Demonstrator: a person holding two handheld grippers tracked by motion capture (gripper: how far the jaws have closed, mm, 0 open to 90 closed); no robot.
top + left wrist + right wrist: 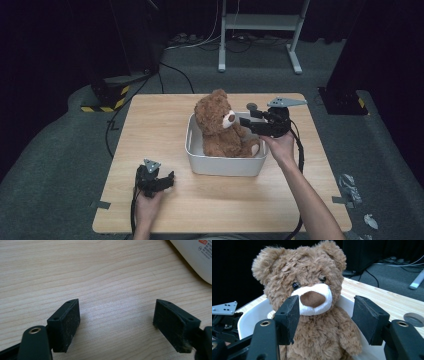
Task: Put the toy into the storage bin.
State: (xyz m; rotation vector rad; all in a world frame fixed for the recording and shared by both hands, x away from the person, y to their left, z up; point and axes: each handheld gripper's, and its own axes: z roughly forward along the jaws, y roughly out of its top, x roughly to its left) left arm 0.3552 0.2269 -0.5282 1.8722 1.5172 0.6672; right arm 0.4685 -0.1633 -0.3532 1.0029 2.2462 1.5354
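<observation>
1. The teddy bear (pixel 312 307) straight ahead of my right claw (pixel 325 312) is brown and shaggy, with round ears, dark eyes, a white muzzle and a brown nose. It sits upright, facing the claw.
2. It sits inside the white tub (pixel 225 162), leaning toward the tub's far left corner, its head well above the rim.
3. My right claw stands partly open, level with the bear's muzzle and chest. The jaws sit on either side of the muzzle in the right gripper view and have hold of nothing; I cannot tell whether a pad brushes the fur.
4. The tub's wall curves behind and beside the bear, close to my jaws on both sides.
5. Beyond my right jaw, a round grey disc (pixel 414 319) lies on the wooden table (pixel 150 125).
6. My left claw (pixel 116 322) rests well apart from the tub, near the table's front edge, jaws wide open over bare wood, holding nothing. The tub's corner shows just ahead of it.
</observation>
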